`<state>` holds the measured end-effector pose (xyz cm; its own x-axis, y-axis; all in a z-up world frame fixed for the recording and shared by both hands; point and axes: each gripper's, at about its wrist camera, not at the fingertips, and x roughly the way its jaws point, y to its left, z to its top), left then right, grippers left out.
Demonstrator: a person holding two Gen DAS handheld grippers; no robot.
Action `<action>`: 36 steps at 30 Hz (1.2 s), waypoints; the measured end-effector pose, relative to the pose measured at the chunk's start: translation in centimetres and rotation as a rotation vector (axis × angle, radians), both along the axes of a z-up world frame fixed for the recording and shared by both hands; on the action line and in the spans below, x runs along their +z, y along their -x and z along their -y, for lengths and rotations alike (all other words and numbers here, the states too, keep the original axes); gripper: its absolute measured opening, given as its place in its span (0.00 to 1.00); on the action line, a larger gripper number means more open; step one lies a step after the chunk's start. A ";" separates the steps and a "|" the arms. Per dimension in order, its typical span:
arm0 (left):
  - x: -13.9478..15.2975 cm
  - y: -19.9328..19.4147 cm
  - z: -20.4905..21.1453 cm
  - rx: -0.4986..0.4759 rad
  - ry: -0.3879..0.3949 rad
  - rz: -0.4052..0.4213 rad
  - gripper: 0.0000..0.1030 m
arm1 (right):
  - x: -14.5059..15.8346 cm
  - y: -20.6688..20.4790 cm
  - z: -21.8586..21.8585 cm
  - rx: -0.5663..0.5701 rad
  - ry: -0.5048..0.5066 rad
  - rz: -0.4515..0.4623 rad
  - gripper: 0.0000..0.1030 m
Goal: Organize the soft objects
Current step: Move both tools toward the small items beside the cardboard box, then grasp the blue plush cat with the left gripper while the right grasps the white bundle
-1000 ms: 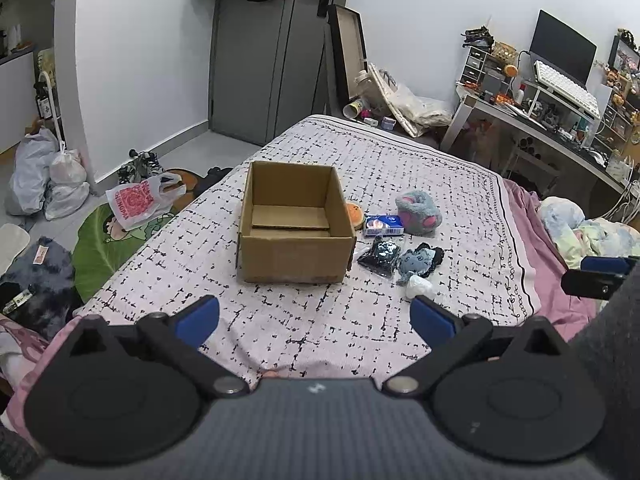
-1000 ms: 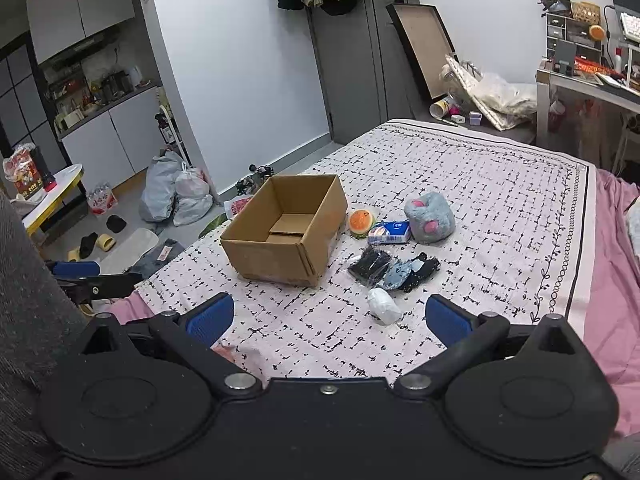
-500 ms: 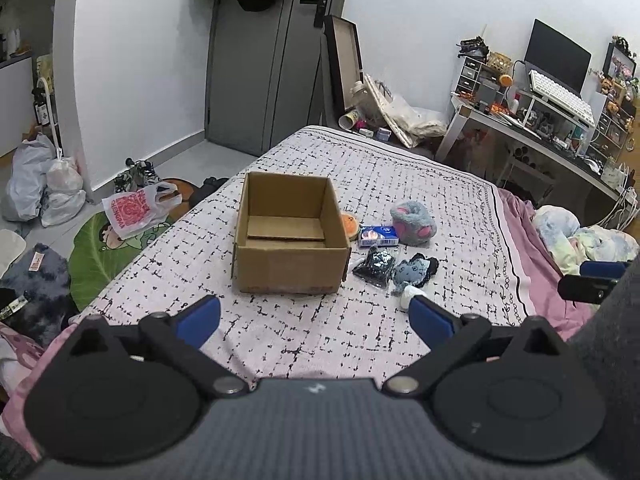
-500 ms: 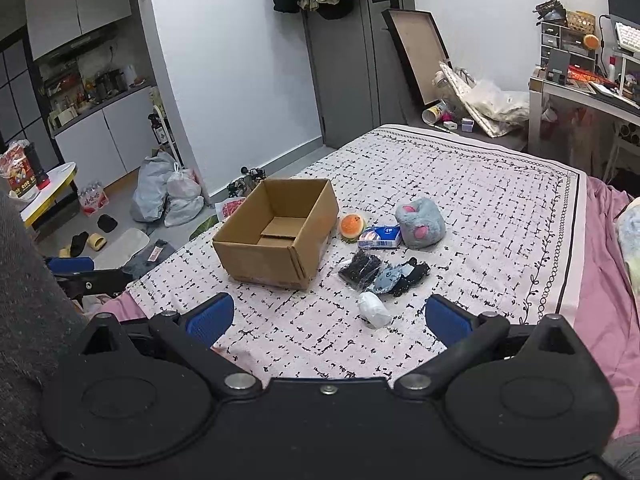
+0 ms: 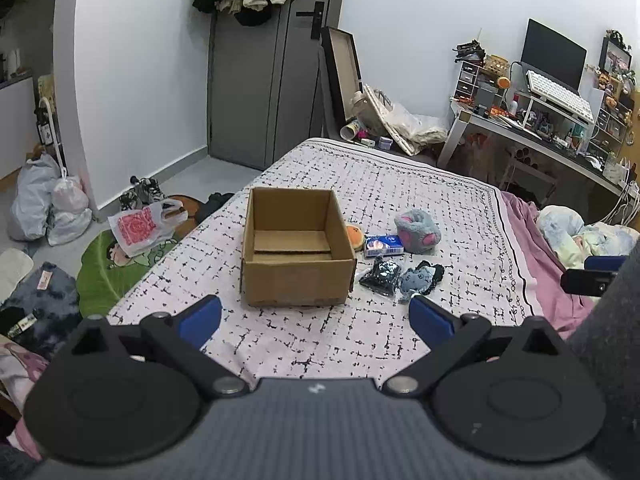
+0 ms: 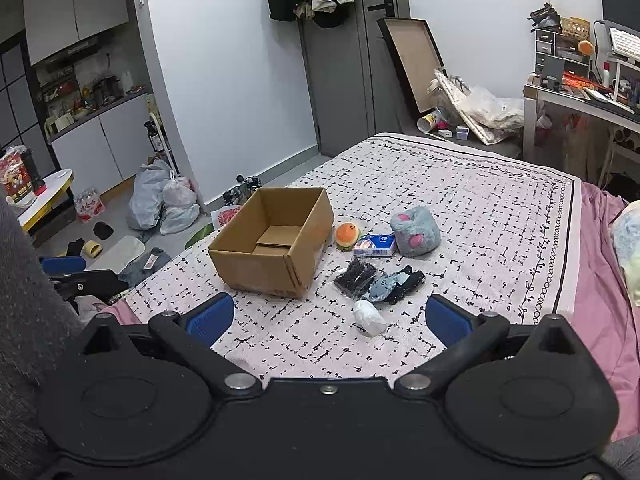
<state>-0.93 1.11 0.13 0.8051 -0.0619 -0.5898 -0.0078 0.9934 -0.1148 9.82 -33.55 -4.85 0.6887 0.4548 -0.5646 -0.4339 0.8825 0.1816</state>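
An open, empty cardboard box (image 5: 296, 246) (image 6: 272, 250) stands on the bed. To its right lie a grey-pink plush paw (image 5: 418, 232) (image 6: 415, 230), an orange squishy toy (image 6: 347, 235) (image 5: 355, 235), a blue tissue pack (image 5: 383, 245) (image 6: 375, 245), a black packet (image 5: 380, 275) (image 6: 355, 278), a blue-black cloth item (image 5: 420, 278) (image 6: 394, 285) and a white bundle (image 6: 370, 317). My left gripper (image 5: 316, 320) is open and empty, near the bed's front edge. My right gripper (image 6: 330, 318) is open and empty, just short of the white bundle.
The bed has a white patterned cover (image 5: 400, 184) and a pink sheet with bedding at its right (image 5: 576, 232). Bags and clothes lie on the floor at left (image 5: 52, 208). A cluttered desk (image 5: 540, 128) stands at back right, a door (image 5: 256, 80) behind.
Both grippers have pulled back and tilted up, so the box and the objects sit lower and farther in both views. Both stay open. Nothing on the bed has moved.
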 end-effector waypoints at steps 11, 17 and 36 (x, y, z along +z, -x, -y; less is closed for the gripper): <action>0.0 0.0 -0.2 0.000 0.010 0.008 0.97 | -0.1 0.0 0.1 -0.010 0.004 0.004 1.00; 0.4 -0.1 -0.1 -0.007 0.007 0.027 0.97 | -0.1 0.0 0.0 -0.014 0.012 0.002 1.00; -1.4 -4.4 0.3 -0.026 -0.010 0.039 0.97 | -1.3 -1.8 0.4 -0.024 0.001 0.009 1.00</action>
<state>3.51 0.77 -1.24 0.8255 -0.0774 -0.5590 0.0221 0.9942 -0.1049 11.61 -33.94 -6.12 0.7045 0.4376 -0.5587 -0.4142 0.8928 0.1770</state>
